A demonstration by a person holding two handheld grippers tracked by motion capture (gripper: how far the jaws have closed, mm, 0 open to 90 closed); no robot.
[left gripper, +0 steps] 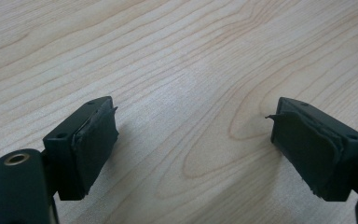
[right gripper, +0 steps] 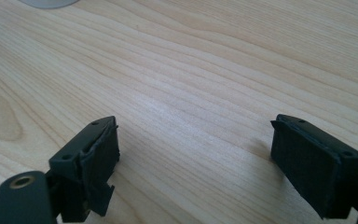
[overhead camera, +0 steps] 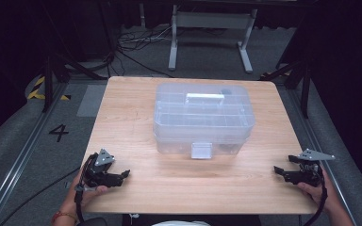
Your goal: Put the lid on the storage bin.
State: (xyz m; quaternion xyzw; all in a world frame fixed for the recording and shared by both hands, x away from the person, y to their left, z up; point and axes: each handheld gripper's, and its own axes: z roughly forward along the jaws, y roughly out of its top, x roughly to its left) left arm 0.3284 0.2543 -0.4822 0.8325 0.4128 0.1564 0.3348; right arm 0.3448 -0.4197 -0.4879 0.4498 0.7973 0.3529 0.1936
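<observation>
Clear plastic compartment box [overhead camera: 203, 117] sits mid-surface [overhead camera: 132, 108], lid down, front latch [overhead camera: 201, 150] facing the person, long axis running left-right. Both claws rest at the near corners, well apart from it: box lies ahead and inward of each. Left claw [overhead camera: 125, 174] and right claw [overhead camera: 278, 169] look about equally far from the latch. Both released, nothing between the jaws. The gripper views give pad [left gripper: 95, 140] condition over bare wood; the high view gives the box layout.
</observation>
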